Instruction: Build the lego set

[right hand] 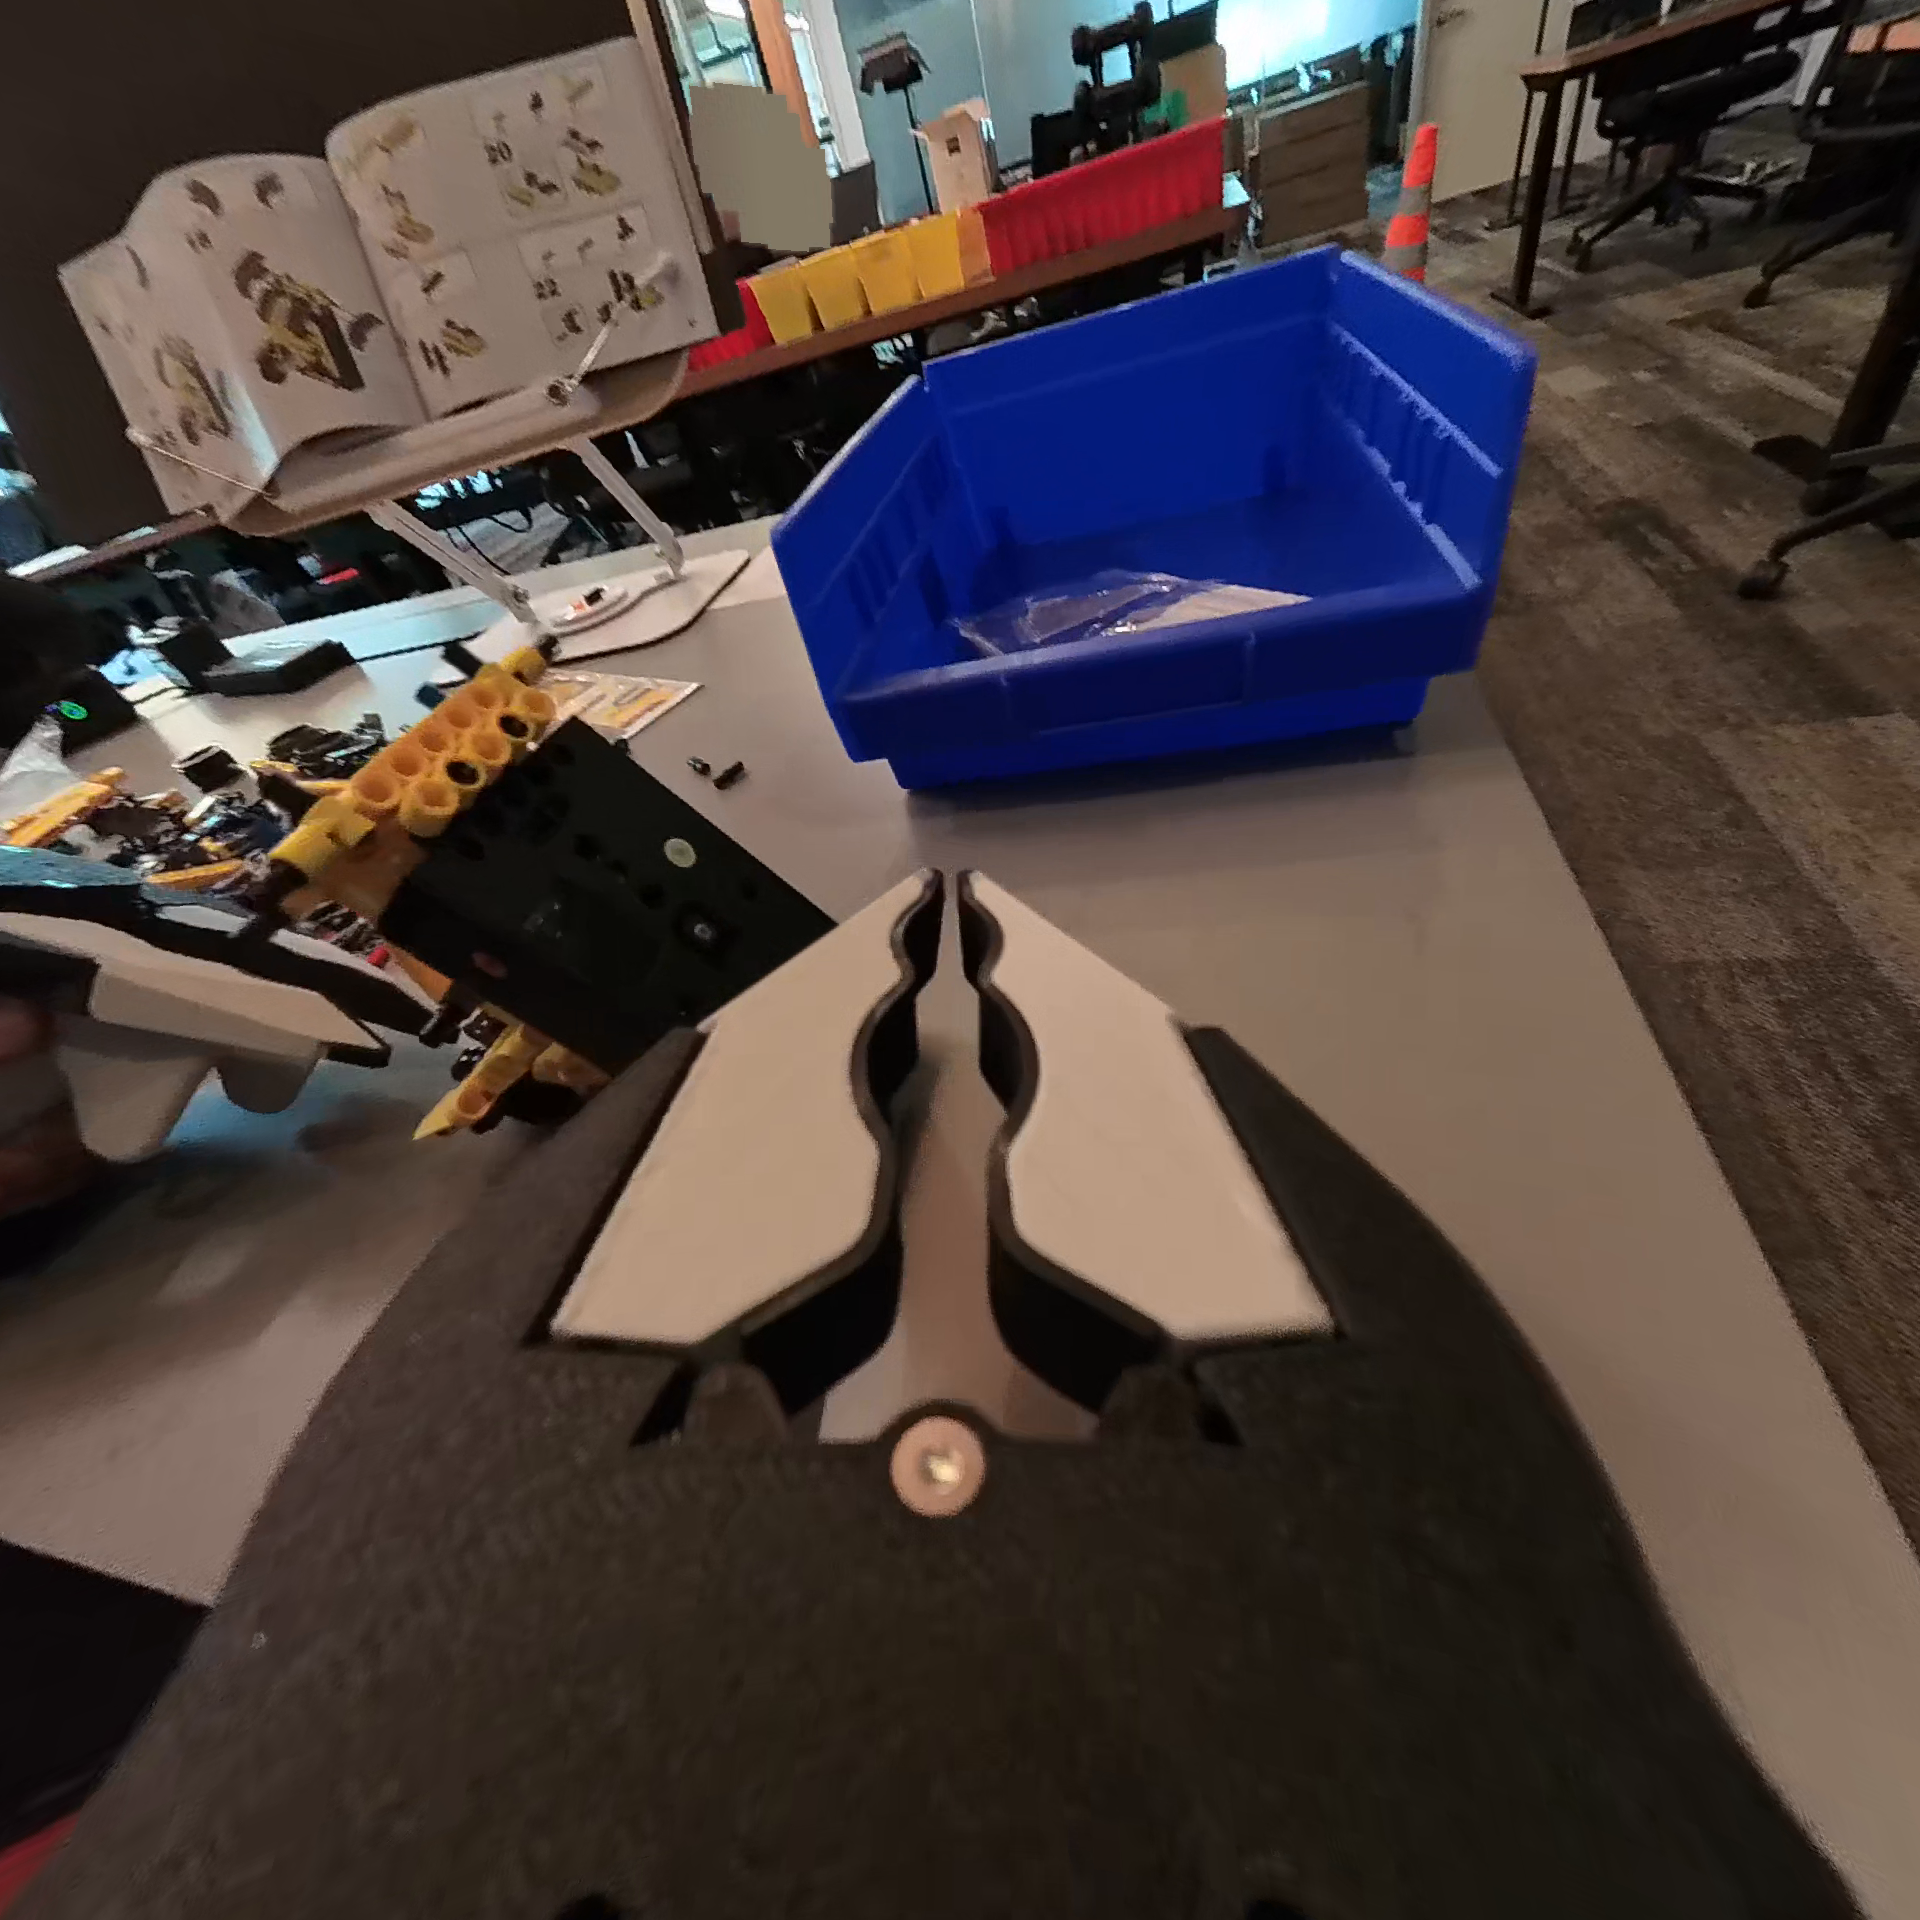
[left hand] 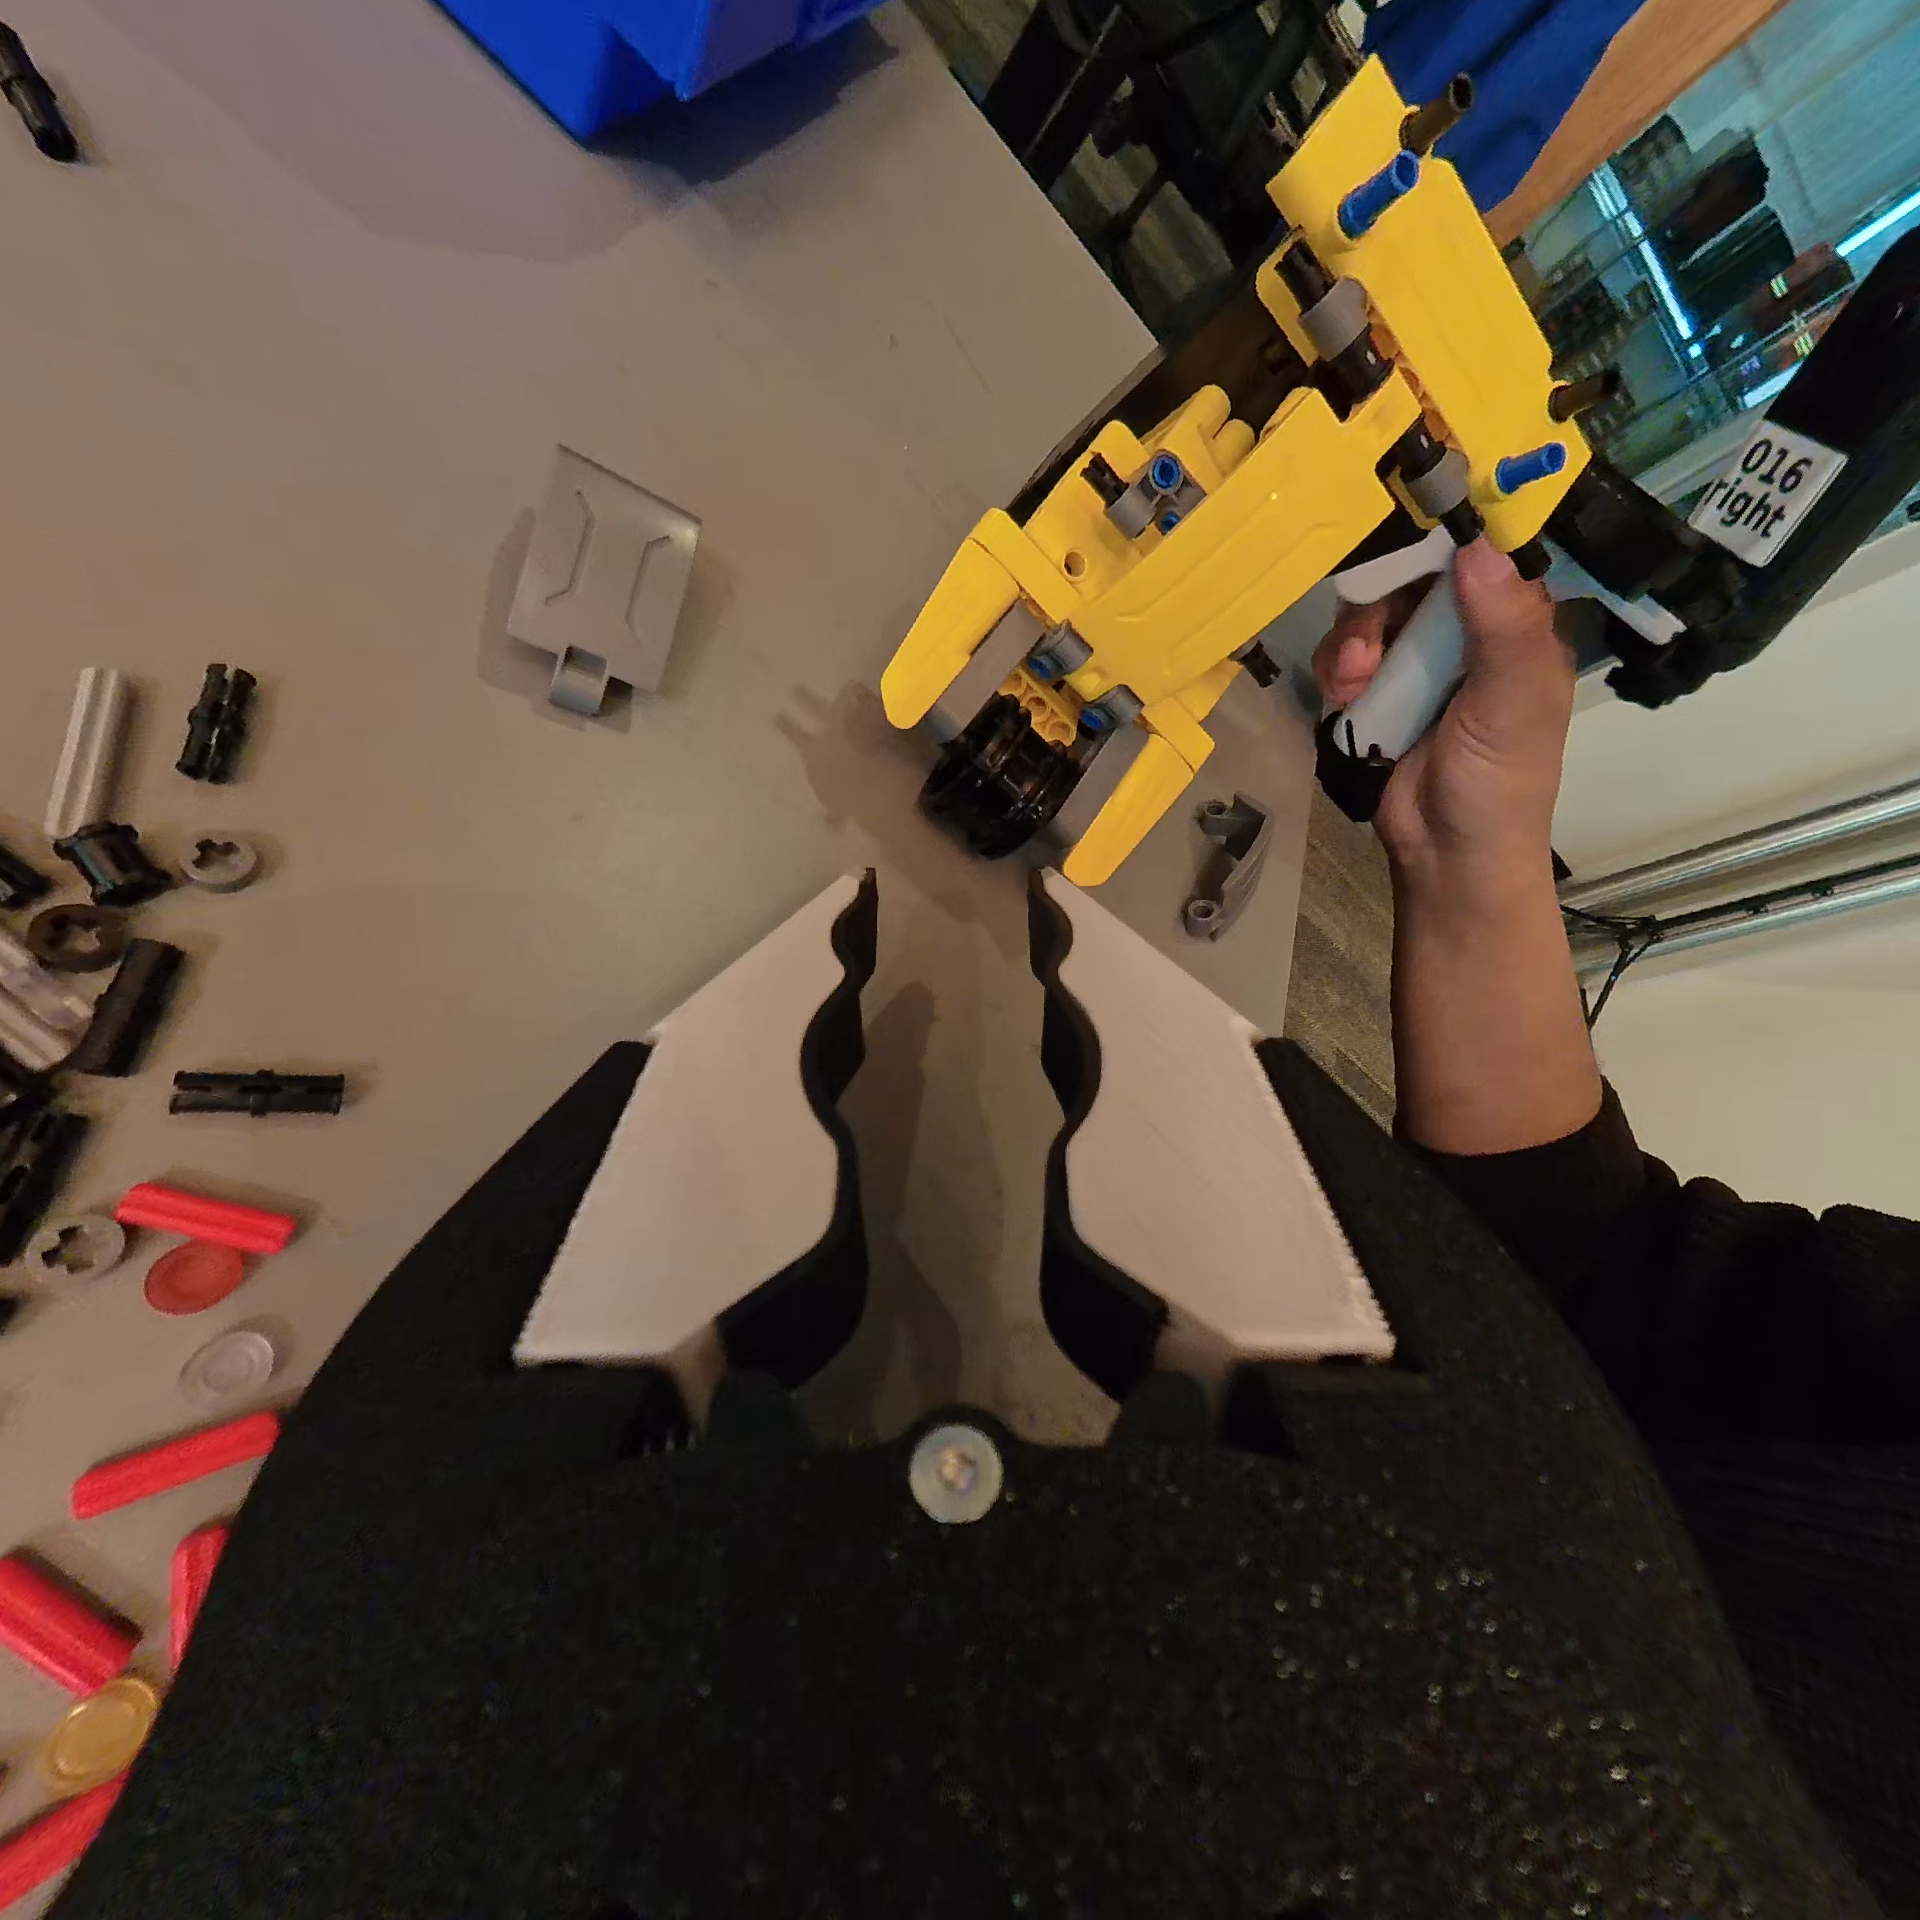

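Note:
A yellow and black brick-built model (left hand: 1226, 520) stands tilted on the grey table (left hand: 364, 416), its black wheel (left hand: 997, 784) resting on the surface. My left gripper (left hand: 954, 894) is open and empty, its tips just short of the wheel. A hand (left hand: 1475, 675) holds the right gripper's handle behind the model. In the right wrist view my right gripper (right hand: 951, 883) is shut with nothing between its pads. The model (right hand: 561, 894) lies just left of it, against the outside of its left finger. One of the left gripper's fingers (right hand: 208, 1003) shows beside the model.
A blue bin (right hand: 1143, 582) stands on the table ahead of the right gripper. An open instruction booklet (right hand: 395, 270) sits on a stand at the back left. Loose red cylinders (left hand: 203, 1216), black pins (left hand: 255, 1091), a grey panel (left hand: 603, 582) and a grey curved part (left hand: 1231, 862) lie nearby. The tips of one gripper are about 20 centimeters away from the tips of the other.

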### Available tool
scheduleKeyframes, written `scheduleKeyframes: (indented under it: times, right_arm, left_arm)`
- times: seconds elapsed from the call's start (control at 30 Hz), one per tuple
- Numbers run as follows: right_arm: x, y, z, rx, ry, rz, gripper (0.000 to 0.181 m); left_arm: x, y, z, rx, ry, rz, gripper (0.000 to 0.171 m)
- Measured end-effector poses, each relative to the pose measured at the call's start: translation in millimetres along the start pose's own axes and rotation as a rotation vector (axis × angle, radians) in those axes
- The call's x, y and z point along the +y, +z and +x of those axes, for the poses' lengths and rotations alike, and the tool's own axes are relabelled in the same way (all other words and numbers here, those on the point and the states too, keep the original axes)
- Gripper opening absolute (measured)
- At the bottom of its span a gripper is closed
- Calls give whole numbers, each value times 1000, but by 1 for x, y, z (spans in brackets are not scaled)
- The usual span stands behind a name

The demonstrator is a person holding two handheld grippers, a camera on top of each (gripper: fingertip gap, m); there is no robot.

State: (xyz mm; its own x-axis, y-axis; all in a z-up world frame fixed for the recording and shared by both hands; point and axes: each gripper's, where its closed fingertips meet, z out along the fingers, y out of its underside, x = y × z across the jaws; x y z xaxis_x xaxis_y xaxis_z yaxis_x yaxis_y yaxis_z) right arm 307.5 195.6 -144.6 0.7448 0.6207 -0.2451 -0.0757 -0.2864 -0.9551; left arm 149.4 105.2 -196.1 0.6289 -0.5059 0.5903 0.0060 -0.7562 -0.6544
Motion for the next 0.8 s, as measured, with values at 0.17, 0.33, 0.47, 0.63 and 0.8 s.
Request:
scheduleKeyframes:
  times: [0.17, 0.33, 0.47, 0.63, 0.8]
  right_arm:
    - [8, 5, 2, 47, -41, -61, 5]
    - [13, 8, -1, 64, -91, -94, 10]
    - [15, 8, -2, 62, -88, -99, 14]
    - [16, 8, -2, 71, -100, -103, 15]
    - [18, 10, -2, 88, -128, -121, 16]
  left_arm:
    - [0, 0, 0, 1, -2, 1, 29]
    - [0, 0, 0, 2, -4, 2, 29]
    - [-1, 0, -1, 2, -6, 4, 29]
    - [0, 0, -1, 2, -7, 2, 29]
    - [0, -1, -1, 3, -8, 3, 29]
